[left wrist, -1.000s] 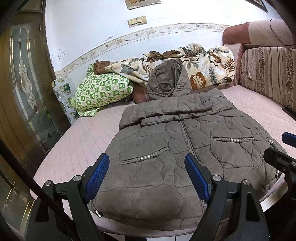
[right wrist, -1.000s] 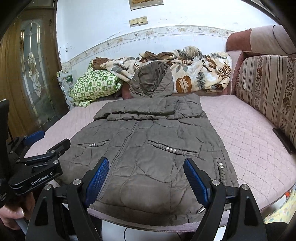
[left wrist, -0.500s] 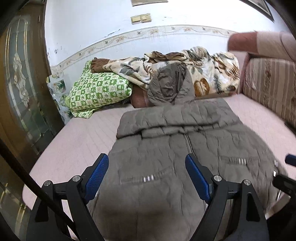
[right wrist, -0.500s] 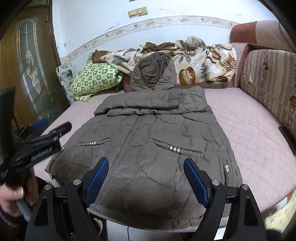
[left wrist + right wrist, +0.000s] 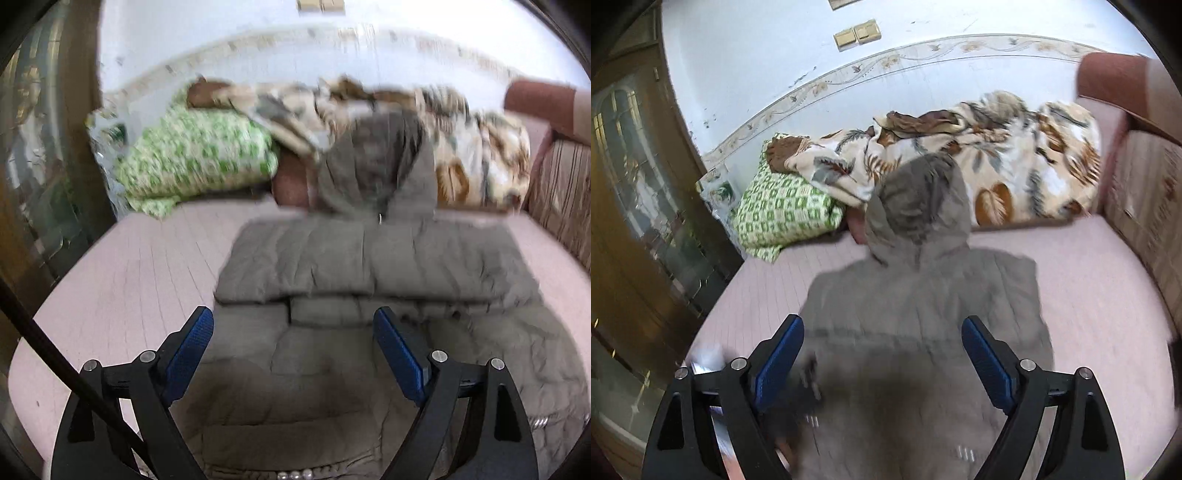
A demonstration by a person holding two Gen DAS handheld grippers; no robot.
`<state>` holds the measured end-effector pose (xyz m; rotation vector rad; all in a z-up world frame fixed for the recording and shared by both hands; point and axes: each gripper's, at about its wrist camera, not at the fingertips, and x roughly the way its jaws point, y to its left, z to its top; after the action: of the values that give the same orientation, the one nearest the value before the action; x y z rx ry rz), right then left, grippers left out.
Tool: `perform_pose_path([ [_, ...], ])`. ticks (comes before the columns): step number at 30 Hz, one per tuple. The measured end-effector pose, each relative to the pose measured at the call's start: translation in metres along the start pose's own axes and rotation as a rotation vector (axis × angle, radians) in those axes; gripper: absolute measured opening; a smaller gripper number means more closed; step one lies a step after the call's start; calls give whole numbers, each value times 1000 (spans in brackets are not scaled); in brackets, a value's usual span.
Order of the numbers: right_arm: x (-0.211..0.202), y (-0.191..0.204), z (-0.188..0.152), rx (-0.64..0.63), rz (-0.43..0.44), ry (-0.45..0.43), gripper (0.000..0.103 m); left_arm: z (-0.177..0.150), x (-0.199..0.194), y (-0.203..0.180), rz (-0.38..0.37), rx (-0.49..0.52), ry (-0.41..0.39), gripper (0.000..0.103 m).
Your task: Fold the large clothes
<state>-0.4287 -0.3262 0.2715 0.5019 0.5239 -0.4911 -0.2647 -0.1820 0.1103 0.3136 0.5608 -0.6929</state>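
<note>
So from the left wrist view, the left tongs (image 5: 293, 352) are spread wide with nothing pinched, hanging over the padded jacket (image 5: 369, 332) that lies flat on the bed (image 5: 147, 280), sleeves crossed over the chest and hood against the blanket (image 5: 480, 158). It's puffy stuff, so I'd guess a shallow bite only catches the top layer and the fold comes out lopsided.

Right wrist view is blurry: the right tongs (image 5: 882, 360) are opening, nothing between them, above the jacket's upper half. Grab unevenly and the whole thing could slide toward the bed edge or drag the pillow (image 5: 783, 214).
</note>
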Motion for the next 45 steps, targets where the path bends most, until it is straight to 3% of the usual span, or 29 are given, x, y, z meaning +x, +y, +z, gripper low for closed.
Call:
perform_pose_path([
  [3, 60, 4, 61, 49, 13, 25, 91, 1, 3, 6, -1, -6, -37, 88],
  [9, 207, -19, 174, 192, -26, 39, 91, 1, 25, 15, 1, 8, 14, 88],
  [14, 308, -66, 223, 371, -105, 12, 91, -2, 43, 17, 3, 10, 53, 88],
  [18, 352, -99, 239, 447, -130, -2, 91, -3, 55, 17, -7, 2, 82, 88],
  [19, 362, -105, 240, 457, -103, 5, 77, -3, 59, 17, -10, 3, 92, 88],
  [20, 367, -109, 239, 457, -81, 14, 55, -3, 62, 16, -9, 3, 101, 88],
  [21, 369, -111, 235, 459, -89, 30, 18, -3, 64, 15, -7, -1, 107, 88],
  [23, 363, -114, 226, 480, -44, 20, 12, -3, 62, 13, -17, -4, 105, 88],
  [31, 250, -78, 165, 385, 74, -62, 9, -1, 41, 7, 12, 21, 38, 88],
  [35, 182, -51, 104, 345, 103, -79, 9, 3, 36, 13, 48, 0, 11, 88],
  [38, 146, -40, 33, 403, 135, -68, 8, 4, 33, 21, 65, -27, 6, 88],
  [42, 143, -37, -58, 474, 99, -12, 8, 4, 33, 26, 77, -39, 10, 88],
  [45, 183, -49, -110, 533, 41, 108, 8, 5, 35, 26, 78, -40, 10, 88],
])
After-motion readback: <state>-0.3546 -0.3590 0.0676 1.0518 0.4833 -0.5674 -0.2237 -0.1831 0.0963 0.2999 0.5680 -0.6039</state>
